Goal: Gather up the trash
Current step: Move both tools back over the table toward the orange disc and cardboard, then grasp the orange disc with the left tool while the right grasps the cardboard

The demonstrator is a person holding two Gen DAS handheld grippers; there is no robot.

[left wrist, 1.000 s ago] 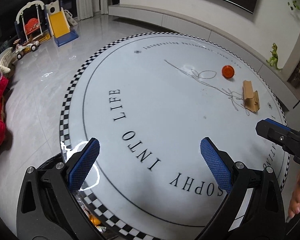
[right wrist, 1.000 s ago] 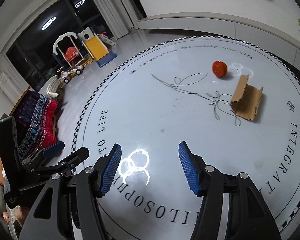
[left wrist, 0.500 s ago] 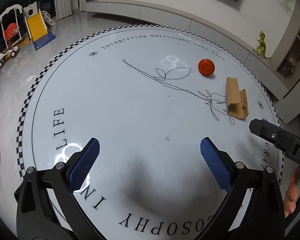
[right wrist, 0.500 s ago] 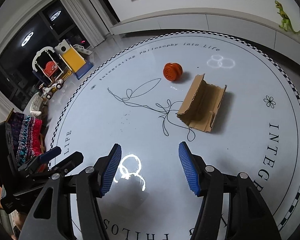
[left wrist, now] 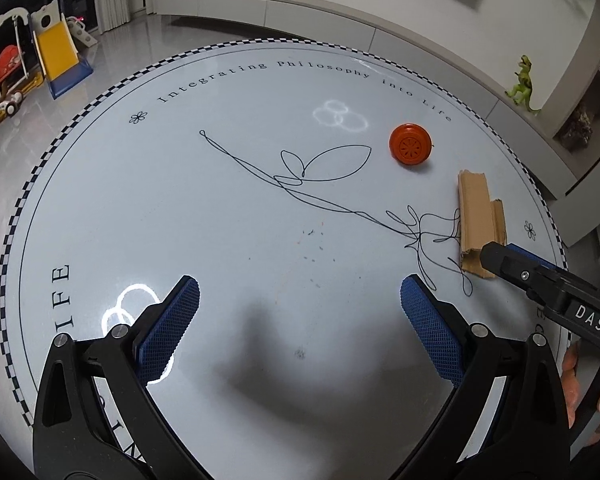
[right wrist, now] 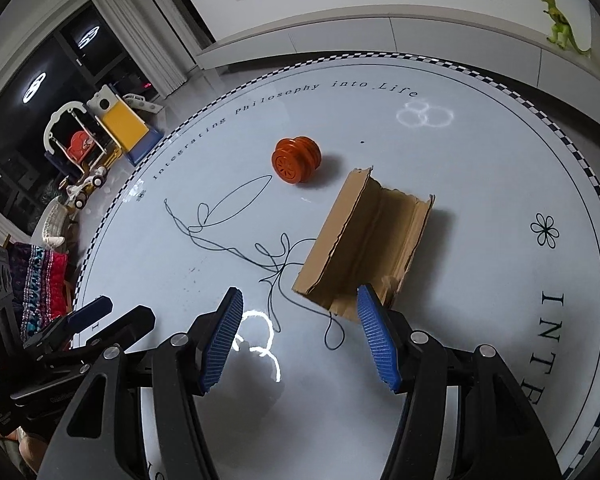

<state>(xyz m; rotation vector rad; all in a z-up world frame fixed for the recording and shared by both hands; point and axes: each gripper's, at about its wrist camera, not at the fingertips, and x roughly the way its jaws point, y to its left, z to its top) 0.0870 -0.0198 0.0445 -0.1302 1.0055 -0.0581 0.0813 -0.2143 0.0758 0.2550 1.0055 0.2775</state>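
A folded piece of brown cardboard [right wrist: 364, 240] lies on the round white table [right wrist: 480, 168], just beyond my right gripper [right wrist: 300, 300]. That gripper is open, nothing between its blue pads, its right pad [right wrist: 376, 336] close to the cardboard's near edge. An orange ridged spool [right wrist: 296, 159] rests farther back to the left. In the left wrist view the cardboard [left wrist: 480, 220] is at the right and the orange spool [left wrist: 410, 145] beyond it. My left gripper [left wrist: 300, 292] hangs open over bare table. The right gripper's tip [left wrist: 500, 258] reaches in beside the cardboard.
The table carries a black line drawing [left wrist: 324, 184], printed lettering and a checkered rim [left wrist: 32, 184]. A toy slide and swing [right wrist: 112, 128] stand on the floor at the left. A green dinosaur [right wrist: 562, 20] stands on the low ledge behind. A hand [left wrist: 580, 380] shows at the right.
Both grippers have moved forward over the table and dropped a little. The cardboard and spool now sit much nearer and larger in the right wrist view. Both stayed open.
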